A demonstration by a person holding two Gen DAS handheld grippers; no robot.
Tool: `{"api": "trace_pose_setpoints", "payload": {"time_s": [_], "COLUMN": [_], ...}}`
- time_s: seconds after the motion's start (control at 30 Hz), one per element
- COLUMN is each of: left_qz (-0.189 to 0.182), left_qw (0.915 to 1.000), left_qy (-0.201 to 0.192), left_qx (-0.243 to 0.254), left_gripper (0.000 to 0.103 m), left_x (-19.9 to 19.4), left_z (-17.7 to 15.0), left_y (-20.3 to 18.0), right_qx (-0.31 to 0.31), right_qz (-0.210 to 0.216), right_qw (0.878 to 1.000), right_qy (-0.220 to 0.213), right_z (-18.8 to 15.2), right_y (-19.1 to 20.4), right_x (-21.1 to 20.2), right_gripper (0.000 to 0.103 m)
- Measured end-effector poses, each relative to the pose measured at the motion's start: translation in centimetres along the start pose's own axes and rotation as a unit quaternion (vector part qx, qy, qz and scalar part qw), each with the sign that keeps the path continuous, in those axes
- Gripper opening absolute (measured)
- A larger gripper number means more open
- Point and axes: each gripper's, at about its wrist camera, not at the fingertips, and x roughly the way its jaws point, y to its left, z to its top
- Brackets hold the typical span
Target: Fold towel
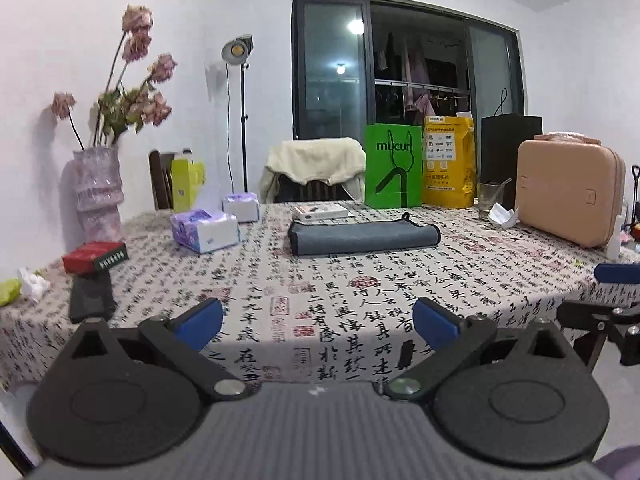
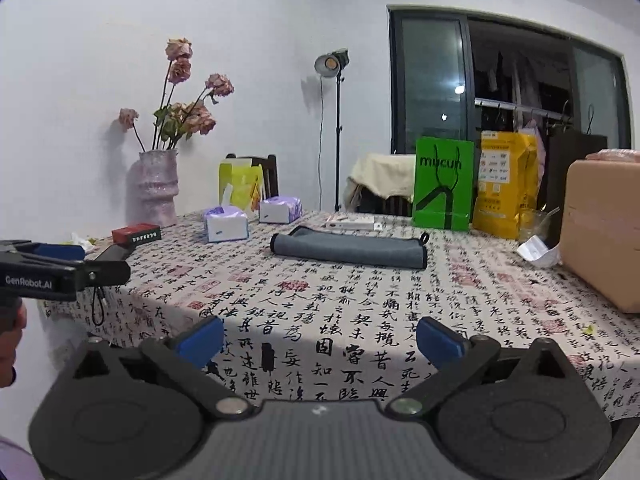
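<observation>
— What's on your tabletop [image 1: 400, 300]?
— The grey towel [image 1: 362, 237], folded flat mid-table, before the green bag [image 1: 393, 168]

— And your grippers?
— Left gripper [image 1: 318, 322] and right gripper [image 2: 320, 340] both spread wide, holding nothing, well short of the towel

We see bare cloth [image 1: 360, 300] before the towel [image 1: 362, 238]; tissue packs [image 1: 206, 230] left, case [image 1: 568, 196] right.
</observation>
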Motion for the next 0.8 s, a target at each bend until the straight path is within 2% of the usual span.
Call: {"api": "trace_pose_setpoints", "payload": {"time_s": [0.57, 0.8], "left_qz": [-0.025, -0.029], "left_qw": [0.9994, 0.9995], "left_qy": [-0.025, 0.001], "left_qx": [0.002, -0.012], "left_gripper": [0.103, 0.103], "left_x": [-5.5, -5.9], "left_z": [-3.3, -4.2], "left_y": [-0.8, -0.7], "right_qx": [0.009, 0.024], "right_qz": [0.001, 0.000], "right_qw": [1.000, 1.000], "right_qy": [-0.019, -0.003], "right_z": [-2.3, -3.4], "right_y": [2.7, 3.3], "right_x": [-5.2, -6.6], "right_gripper": [0.103, 0.103]}}
